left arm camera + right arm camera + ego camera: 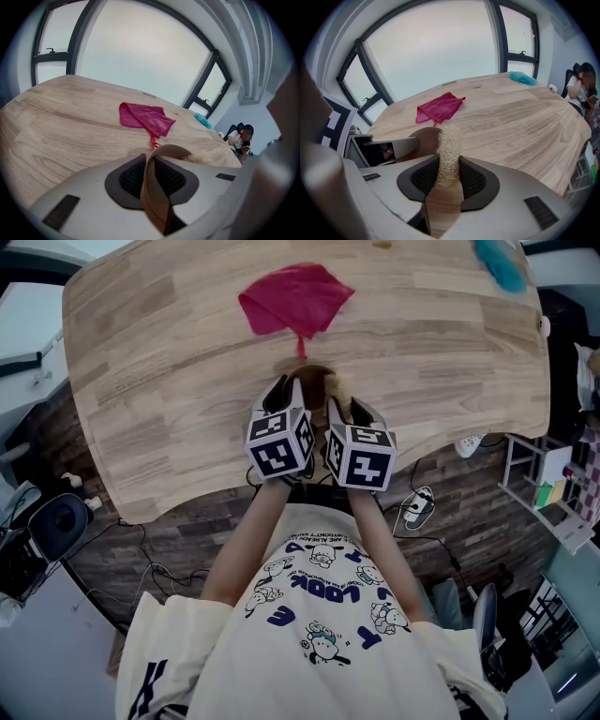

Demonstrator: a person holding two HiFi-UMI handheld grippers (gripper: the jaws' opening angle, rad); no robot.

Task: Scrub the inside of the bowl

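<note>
A small brown wooden bowl (316, 381) sits near the front edge of the wooden table (169, 381), between my two grippers. My left gripper (281, 392) is shut on the bowl's near rim; in the left gripper view the tan bowl wall (154, 187) stands pinched between the pads. My right gripper (352, 409) is shut on a pale, fibrous loofah scrubber (447, 152), which sticks up from between the pads just right of the bowl (423, 140). The scrubber's tip (197, 158) shows at the bowl's far side. Most of the bowl's inside is hidden.
A crumpled red cloth (295, 298) lies on the table beyond the bowl. A teal fluffy thing (500, 263) rests at the far right corner. The table's curved front edge runs just below the grippers. Cables (417, 507) and a headset lie on the floor.
</note>
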